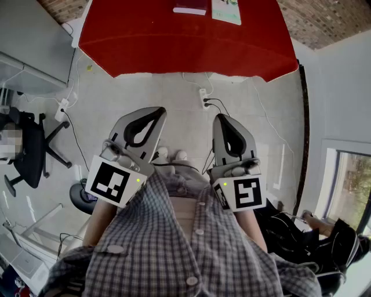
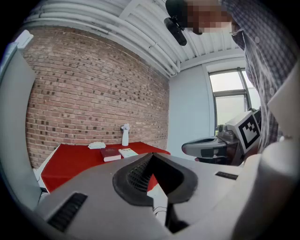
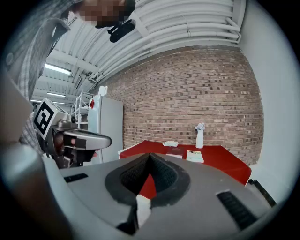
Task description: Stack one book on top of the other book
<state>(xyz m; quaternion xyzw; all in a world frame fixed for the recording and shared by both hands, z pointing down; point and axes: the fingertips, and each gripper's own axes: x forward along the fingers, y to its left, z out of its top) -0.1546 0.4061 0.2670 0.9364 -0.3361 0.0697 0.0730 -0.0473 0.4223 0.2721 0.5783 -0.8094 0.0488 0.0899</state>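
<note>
Straight ahead at twelve o'clock, the dark book [image 1: 189, 8] and pale book [image 1: 226, 11] lie on the counter [image 1: 174, 46], well beyond the closed, empty left gripper [image 1: 153, 111] and right gripper [image 1: 224, 118].

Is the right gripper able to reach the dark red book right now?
Probably not yet: the right gripper is held by the body, floor lies between it and the red table, and the dark red book sits at the far edge. Nothing blocks the way.
</note>
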